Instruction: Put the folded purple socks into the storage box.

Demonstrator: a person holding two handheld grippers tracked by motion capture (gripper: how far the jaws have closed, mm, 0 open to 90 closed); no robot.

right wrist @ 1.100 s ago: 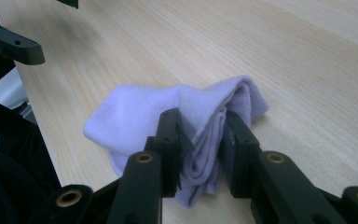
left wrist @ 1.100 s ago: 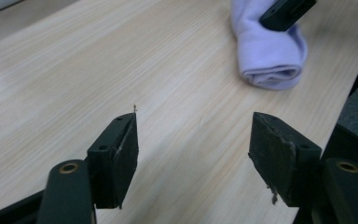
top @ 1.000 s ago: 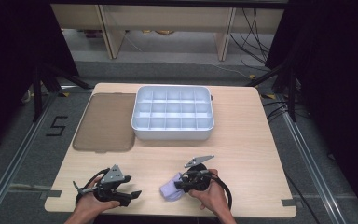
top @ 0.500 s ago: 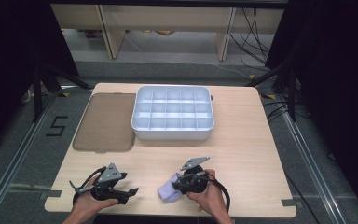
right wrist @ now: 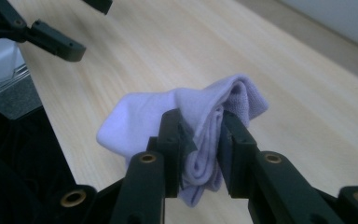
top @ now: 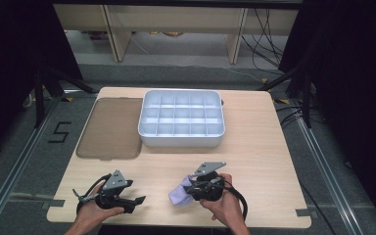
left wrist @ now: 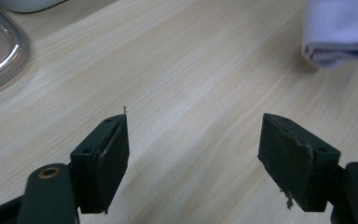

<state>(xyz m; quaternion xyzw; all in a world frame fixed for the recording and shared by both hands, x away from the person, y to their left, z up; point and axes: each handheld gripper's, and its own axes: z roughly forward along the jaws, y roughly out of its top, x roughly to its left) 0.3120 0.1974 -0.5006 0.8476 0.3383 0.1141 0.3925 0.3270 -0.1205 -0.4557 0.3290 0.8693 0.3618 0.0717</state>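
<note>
The pale wooden table [top: 254, 147] carries everything. At twelve o'clock from my hands sits the white plastic divided organiser tray [top: 181, 119], compartments open to view. Touching its nine o'clock side lies the flat translucent brown plastic lid [top: 111, 128]. My right claw [top: 192, 189] is at six o'clock of the tray, near the table's front edge, its jaws pressed on the bunched lilac fabric sock [right wrist: 191, 116], which bulges out past both pads [right wrist: 175, 140] and hangs at the claw's nine o'clock side. My left claw [left wrist: 193, 154] sits at nine o'clock from the right one, well apart from it; its jaws stand wide with bare table between them, holding nothing.
</note>
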